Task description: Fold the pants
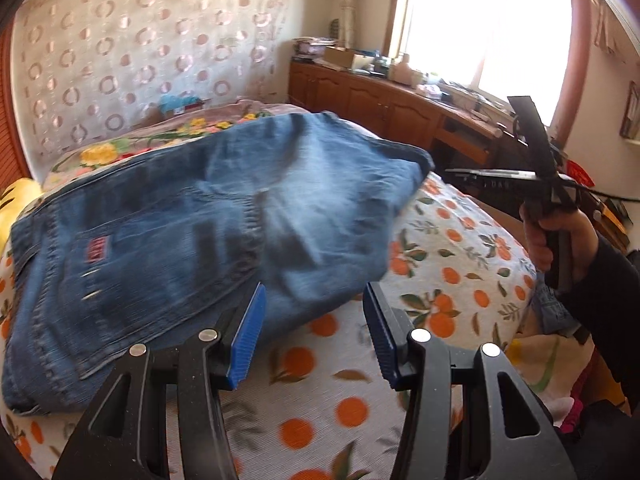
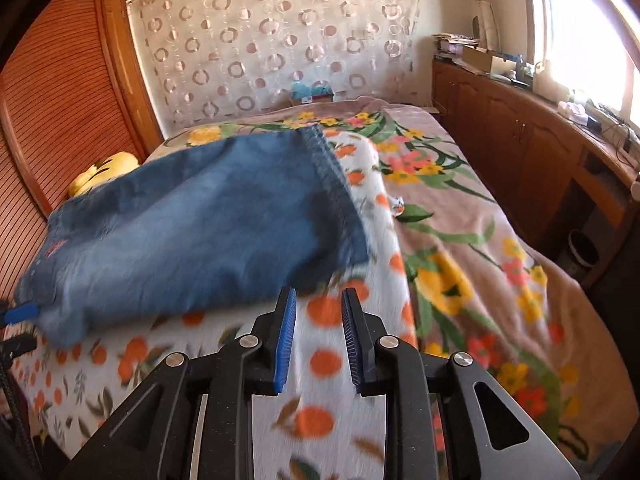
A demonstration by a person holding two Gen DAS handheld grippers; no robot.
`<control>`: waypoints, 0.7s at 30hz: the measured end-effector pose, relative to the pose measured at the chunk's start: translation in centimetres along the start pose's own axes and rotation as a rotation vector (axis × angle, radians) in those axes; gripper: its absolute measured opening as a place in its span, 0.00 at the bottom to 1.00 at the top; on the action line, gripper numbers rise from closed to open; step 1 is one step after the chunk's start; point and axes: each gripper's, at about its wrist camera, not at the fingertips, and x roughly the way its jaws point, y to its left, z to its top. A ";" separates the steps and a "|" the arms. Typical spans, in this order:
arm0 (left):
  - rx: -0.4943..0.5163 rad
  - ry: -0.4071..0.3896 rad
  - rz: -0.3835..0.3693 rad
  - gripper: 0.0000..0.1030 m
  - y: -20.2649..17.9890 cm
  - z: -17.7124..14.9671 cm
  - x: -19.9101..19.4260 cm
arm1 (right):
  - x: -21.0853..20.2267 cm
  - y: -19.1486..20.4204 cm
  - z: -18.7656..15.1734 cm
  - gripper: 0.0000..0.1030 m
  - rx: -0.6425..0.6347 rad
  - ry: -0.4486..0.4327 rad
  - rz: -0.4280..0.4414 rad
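Note:
The blue jeans (image 1: pixel 192 216) lie folded in a thick stack on the orange-print blanket (image 1: pixel 452 240) that covers the bed. My left gripper (image 1: pixel 314 324) is open at the stack's near edge. Its left pad (image 1: pixel 248 336) overlaps the denim in the picture, and nothing is pinched. At the right edge a hand (image 1: pixel 560 236) holds the other gripper off the bed. In the right wrist view the jeans (image 2: pixel 200 220) lie ahead and to the left. My right gripper (image 2: pixel 320 336) hovers over the blanket (image 2: pixel 320 360), narrowly open with nothing between its pads.
A floral bedspread (image 2: pixel 460 220) covers the bed's right side. Wooden cabinets (image 2: pixel 520 140) with clutter on top run under the window. A louvered wooden door (image 2: pixel 60 112) stands on the left, with a yellow cushion (image 2: pixel 104 172) beside it. A dark bin (image 2: pixel 582 256) sits on the floor.

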 end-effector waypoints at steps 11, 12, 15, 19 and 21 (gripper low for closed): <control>0.162 0.082 0.059 0.46 -2.7 1.3 3.3 | -0.3 2.2 -1.5 0.25 -0.084 0.006 0.008; 0.169 0.085 0.060 0.32 -2.6 1.5 3.3 | -0.2 2.3 -1.7 0.25 -0.091 0.005 0.001; 0.153 0.084 0.026 0.07 -1.8 2.4 2.7 | -0.1 2.0 -1.9 0.25 -0.093 -0.006 0.006; 0.107 0.032 0.040 0.04 -0.3 4.3 1.5 | 0.0 1.8 -2.3 0.25 -0.076 -0.001 0.021; 0.087 0.014 0.044 0.04 0.5 5.5 1.0 | 0.1 1.7 -2.3 0.25 -0.067 0.000 0.022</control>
